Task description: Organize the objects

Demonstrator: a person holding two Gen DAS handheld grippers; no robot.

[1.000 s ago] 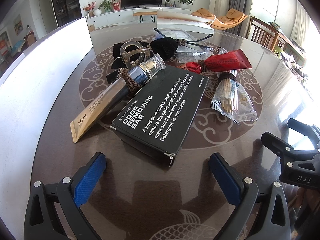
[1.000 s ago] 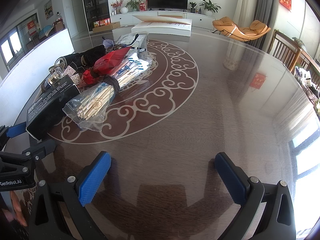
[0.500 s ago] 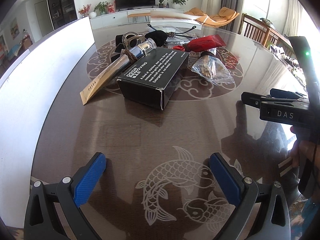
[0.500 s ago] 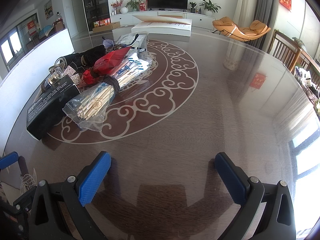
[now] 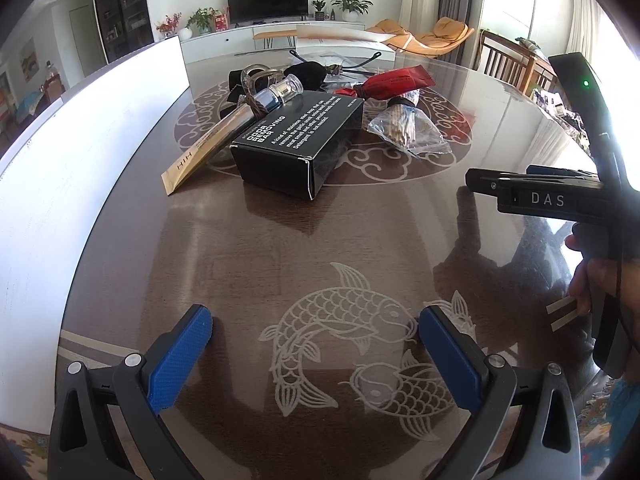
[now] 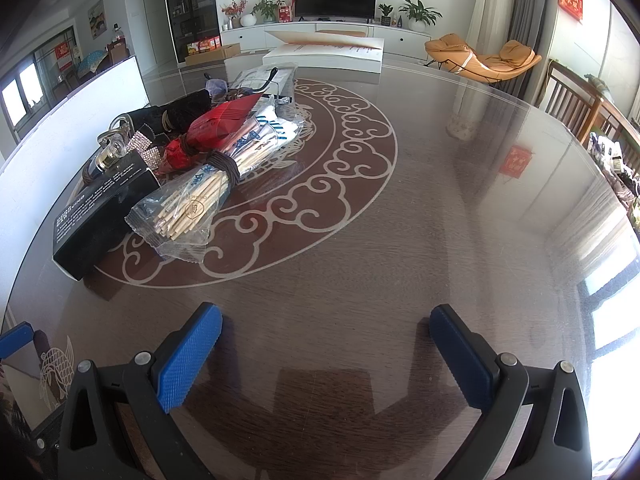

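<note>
The black cardboard box with white lettering and the loose items around it lie bunched ahead of both claws, none of them in a grip, so by my reading the organizing is either barely begun or waiting on the next pick; nothing shown tells where the things should end up.

The left claw hangs empty over the dark glossy surface, its blue-padded fingers spread wide above the etched fish pattern. Well ahead of it sits the box; touching the box's far left edge lies a tan flat packet with a clear-capped bottle on it. Ahead and to the right of the box rest a clear bag of wooden sticks and a red foil packet.

The right claw is likewise wide open and holds nothing, low over bare surface. The pile is ahead and to its left, the stick bag nearest, overlapping the box. In the left view this claw's black body shows side-on to the right, a hand around its handle, level with the surface.
</note>
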